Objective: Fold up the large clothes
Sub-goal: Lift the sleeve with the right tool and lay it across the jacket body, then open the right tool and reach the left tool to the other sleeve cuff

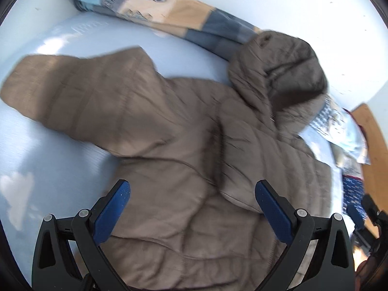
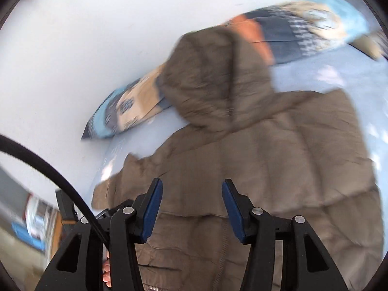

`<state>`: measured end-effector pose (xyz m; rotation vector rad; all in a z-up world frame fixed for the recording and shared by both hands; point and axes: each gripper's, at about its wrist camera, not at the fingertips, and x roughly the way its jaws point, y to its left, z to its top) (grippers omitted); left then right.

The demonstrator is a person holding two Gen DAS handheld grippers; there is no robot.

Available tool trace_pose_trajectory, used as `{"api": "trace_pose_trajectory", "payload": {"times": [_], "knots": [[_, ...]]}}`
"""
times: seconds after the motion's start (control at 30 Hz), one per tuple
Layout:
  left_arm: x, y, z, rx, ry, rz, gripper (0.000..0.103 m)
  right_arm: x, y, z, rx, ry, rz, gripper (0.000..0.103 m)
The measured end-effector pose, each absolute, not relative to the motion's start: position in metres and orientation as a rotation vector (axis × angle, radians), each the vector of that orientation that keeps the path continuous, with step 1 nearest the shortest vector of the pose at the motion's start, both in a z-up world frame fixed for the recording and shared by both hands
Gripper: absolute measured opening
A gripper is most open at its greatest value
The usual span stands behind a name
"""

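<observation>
jacket point(image 1: 184, 145) flat on bed point(image 1: 60, 160) | left gripper point(image 1: 192, 189) jaws apart, empty | right gripper point(image 2: 192, 189) jaws apart, empty

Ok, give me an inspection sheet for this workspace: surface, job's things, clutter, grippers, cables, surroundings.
Surface: pale blue bed sheet, sunlit patches.
Job's things: brown puffer jacket spread flat, hood toward the wall, one sleeve stretched out sideways.
Clutter: patterned pillow along the wall, partly under the hood.
Grippers: left gripper open above the jacket; right gripper open above the jacket, nothing between the pads.
Cables: black cable beside the right gripper.
Surroundings: white wall; wooden furniture at the edge, blurred.
</observation>
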<state>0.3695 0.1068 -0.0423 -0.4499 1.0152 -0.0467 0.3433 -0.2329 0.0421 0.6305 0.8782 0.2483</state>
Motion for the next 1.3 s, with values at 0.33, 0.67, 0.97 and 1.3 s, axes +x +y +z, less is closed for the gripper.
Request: {"api": "trace_pose_trajectory", "payload": {"times": [0.33,0.67,0.97,1.3], "knots": [[0.383,0.060,-0.043,-0.310,0.999,-0.092,0.090,0.316,-0.376,0.005,0.682,0.907,-0.074,0.019],[0.435,0.021,-0.100,-0.146,1.153,0.000,0.093,0.359,-0.368,-0.061,0.603,1.084,-0.025,0.016],[0.392,0.048,-0.047,-0.201,1.015,-0.037,0.093,0.347,-0.364,0.001,0.622,0.956,0.071,0.018],[0.291,0.161,0.001,-0.323,0.885,0.057,0.093,0.291,-0.272,0.093,0.389,0.786,0.263,0.021]]}}
